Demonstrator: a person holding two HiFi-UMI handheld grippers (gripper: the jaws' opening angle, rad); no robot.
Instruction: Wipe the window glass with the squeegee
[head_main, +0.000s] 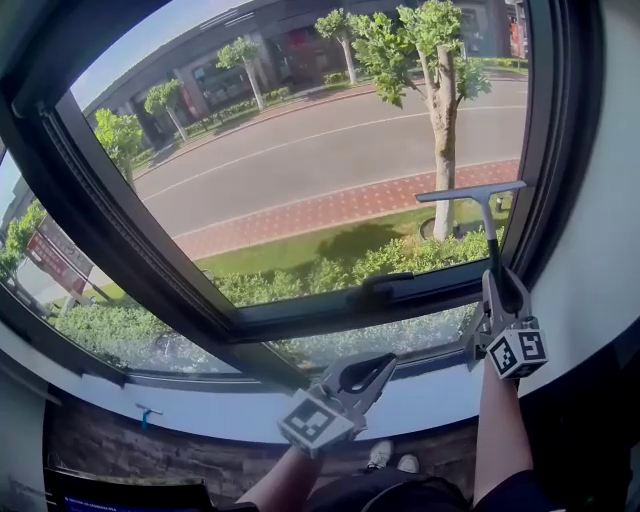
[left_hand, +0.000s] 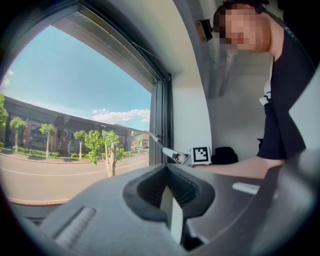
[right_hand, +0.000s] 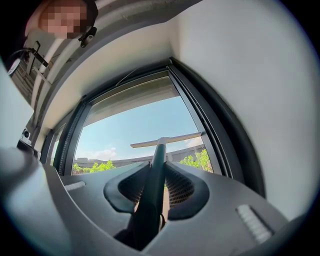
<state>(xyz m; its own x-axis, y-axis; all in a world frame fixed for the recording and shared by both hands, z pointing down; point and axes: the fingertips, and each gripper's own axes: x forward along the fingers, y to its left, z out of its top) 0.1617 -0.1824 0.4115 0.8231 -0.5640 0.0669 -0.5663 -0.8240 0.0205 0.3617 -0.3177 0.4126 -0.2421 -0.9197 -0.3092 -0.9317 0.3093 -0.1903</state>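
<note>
**Squeegee's up at the glass, but no way to tell how much is wiped**

Head view: the right tongs (head_main: 496, 288) are clenched on the handle of the squeegee (head_main: 488, 215). It stands straight up above them, blade crossways at the top, over the lower right corner of the window glass (head_main: 300, 150). Whether the rubber actually touches the pane can't be told from here. The left tongs (head_main: 384, 362) sit lower and to the left of the right ones, down by the sill (head_main: 200, 412), pinched together with nothing in them.

Left gripper view: the jaws are closed tip to tip with only a thin sliver of light behind them — empty. Beyond them the squeegee pokes up toward the frame (left_hand: 161, 120), well apart from this pair.

Right gripper view: the dark handle runs right between the jaws, both pressed onto it. The blade sits straight ahead of them against the sky, near the right-hand side of the frame.

Progress-wise — the glass shows no suds, streaks or wet/dry line anywhere, so nothing proves any strip is done. Best guess: grabbing the tool is sorted and the blade is placed low at the right. The wiping across the big stretch of pane up and left of the right tongs is probably all left to do.
</note>
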